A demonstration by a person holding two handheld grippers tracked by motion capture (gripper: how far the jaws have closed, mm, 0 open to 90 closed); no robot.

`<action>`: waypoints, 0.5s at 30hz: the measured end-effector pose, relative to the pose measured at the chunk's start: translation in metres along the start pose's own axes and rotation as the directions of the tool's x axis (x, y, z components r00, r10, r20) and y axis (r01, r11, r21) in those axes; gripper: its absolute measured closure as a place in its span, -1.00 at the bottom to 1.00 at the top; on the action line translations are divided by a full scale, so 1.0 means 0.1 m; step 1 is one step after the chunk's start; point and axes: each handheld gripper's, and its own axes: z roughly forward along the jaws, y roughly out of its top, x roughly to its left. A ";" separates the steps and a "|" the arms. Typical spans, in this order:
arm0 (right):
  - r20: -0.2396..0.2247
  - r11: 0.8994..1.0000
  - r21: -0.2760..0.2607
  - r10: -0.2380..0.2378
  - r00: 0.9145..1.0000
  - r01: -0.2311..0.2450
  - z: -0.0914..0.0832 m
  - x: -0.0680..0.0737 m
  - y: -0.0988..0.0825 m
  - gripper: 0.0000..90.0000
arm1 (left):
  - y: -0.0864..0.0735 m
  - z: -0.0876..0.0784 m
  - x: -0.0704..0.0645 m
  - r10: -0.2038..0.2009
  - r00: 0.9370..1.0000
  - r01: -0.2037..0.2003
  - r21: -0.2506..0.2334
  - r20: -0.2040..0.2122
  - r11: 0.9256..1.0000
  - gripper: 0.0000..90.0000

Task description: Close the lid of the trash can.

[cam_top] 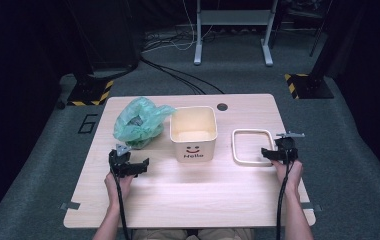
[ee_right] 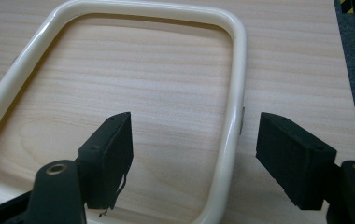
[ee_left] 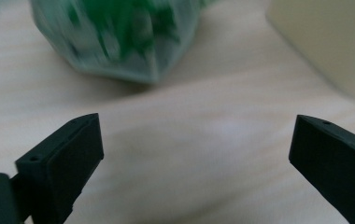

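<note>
A cream rounded-square ring [ee_right: 234,93] lies flat on the pale wooden surface [cam_top: 188,195], right of a cream open bin [cam_top: 193,132] marked "Hello". Left of the bin sits a crumpled green plastic bag [cam_top: 139,122], bunched up, translucent, something dark showing inside.

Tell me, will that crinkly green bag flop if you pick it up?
Probably. The green bag looks like thin, crumpled film, so it should sag and feel light. Being glossy, it may slip from the left tool, whose jaws stand open short of it.
</note>
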 end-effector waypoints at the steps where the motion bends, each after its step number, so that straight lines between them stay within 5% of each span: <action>1: 0.001 1.000 -0.001 0.001 1.000 -0.001 0.01 0.00 0.00 -0.40 | 0.07 0.00 0.01 -0.013 1.000 0.013 -0.009 -0.004 1.000 -0.98; 3: -0.001 1.000 0.002 0.008 1.000 -0.008 0.03 0.00 0.00 -0.39 | 0.23 0.03 0.03 -0.036 0.999 0.035 -0.035 -0.032 0.999 -0.98; 8: -0.002 1.000 0.005 0.003 1.000 -0.003 0.05 0.01 0.00 -0.36 | 0.45 0.23 0.17 -0.094 0.993 0.094 -0.003 -0.067 0.996 -0.97; 15: -0.001 1.000 0.007 0.009 1.000 -0.009 0.05 -0.03 0.00 -0.24 | 0.50 0.49 0.49 -0.143 0.980 0.156 0.088 -0.137 0.984 -0.95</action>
